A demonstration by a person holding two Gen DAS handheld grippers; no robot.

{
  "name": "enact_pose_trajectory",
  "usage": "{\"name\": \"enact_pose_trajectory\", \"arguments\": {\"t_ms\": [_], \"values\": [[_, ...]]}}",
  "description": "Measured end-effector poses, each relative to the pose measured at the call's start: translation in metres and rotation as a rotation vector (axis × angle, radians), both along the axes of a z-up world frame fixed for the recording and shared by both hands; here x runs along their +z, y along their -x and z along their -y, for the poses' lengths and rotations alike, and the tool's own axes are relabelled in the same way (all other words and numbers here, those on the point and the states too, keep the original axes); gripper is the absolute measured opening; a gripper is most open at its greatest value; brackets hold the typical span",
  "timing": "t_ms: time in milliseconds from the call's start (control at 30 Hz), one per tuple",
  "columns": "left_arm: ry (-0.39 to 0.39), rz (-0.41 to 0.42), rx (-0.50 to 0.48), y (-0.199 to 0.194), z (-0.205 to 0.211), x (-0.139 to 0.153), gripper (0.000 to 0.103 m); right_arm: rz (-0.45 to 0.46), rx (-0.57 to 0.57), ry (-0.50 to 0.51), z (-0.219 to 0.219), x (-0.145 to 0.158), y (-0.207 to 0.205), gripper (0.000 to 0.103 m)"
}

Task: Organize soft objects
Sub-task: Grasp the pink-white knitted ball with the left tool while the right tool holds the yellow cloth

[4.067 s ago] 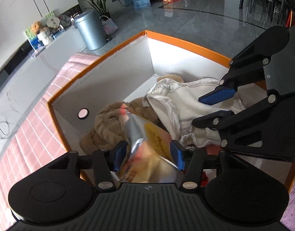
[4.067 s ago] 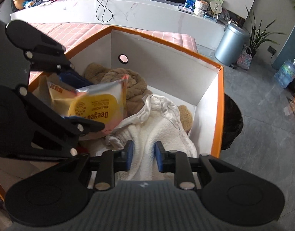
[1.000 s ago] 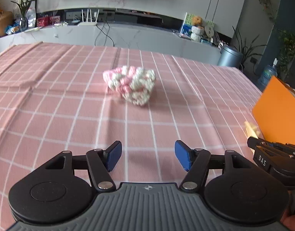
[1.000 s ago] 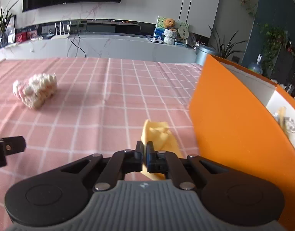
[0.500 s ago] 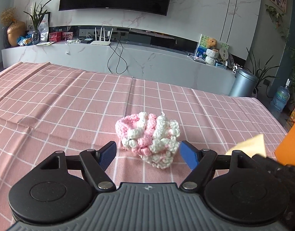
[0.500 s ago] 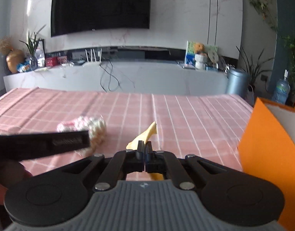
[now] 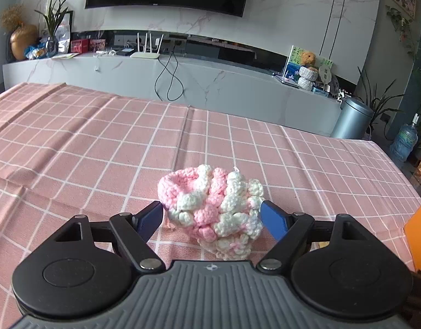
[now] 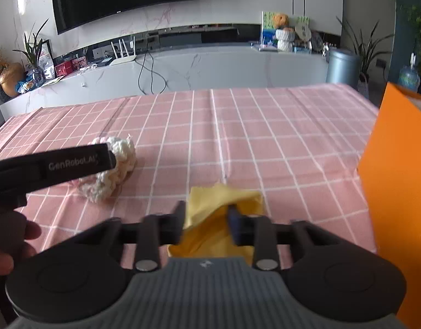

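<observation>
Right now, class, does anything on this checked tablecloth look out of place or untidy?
Two soft items lie loose outside the orange box: a pink-and-white crocheted piece, slumped between the open left tool's fingers, and a crumpled yellow cloth between the right tool's just-opened fingers. Nothing looks spilled or damaged.

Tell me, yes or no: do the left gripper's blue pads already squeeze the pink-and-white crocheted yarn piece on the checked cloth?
No: the left gripper stands open, its blue pads flanking the pink-and-white crocheted yarn piece without squeezing it.
</observation>
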State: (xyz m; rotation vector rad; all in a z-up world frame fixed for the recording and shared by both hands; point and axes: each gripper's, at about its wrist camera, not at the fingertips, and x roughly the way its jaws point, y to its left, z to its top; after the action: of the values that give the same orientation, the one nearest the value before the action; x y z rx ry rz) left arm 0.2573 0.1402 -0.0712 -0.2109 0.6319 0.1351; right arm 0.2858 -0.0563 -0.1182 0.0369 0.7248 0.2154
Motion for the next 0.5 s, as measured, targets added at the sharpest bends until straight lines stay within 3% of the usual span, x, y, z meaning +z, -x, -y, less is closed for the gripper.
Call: {"name": "enact_pose_trajectory", "arguments": {"t_ms": [133,300,333,400,433,500], "values": [[0.014,-0.029,0.011,-0.008,0.001,-0.006,0.096,-0.02,-0.004,0.015,0.001,-0.006,-0.001,0.058],[0.018,-0.036,0.023,-0.019,0.002,-0.011,0.095,-0.024,-0.001,0.026,0.001,-0.009,-0.003,0.057],[0.03,-0.038,0.023,-0.02,0.001,-0.012,0.089,-0.02,-0.001,0.034,0.001,-0.01,-0.003,0.056],[0.051,-0.032,0.018,-0.021,-0.001,-0.014,0.077,-0.006,0.003,0.052,-0.001,-0.011,0.0,0.036],[0.05,-0.025,0.016,-0.02,-0.001,-0.015,0.063,-0.001,0.006,0.053,-0.001,-0.011,0.001,0.031],[0.034,-0.011,0.002,-0.018,0.002,-0.014,0.057,0.004,0.007,0.051,0.0,-0.011,0.002,0.016]]}}
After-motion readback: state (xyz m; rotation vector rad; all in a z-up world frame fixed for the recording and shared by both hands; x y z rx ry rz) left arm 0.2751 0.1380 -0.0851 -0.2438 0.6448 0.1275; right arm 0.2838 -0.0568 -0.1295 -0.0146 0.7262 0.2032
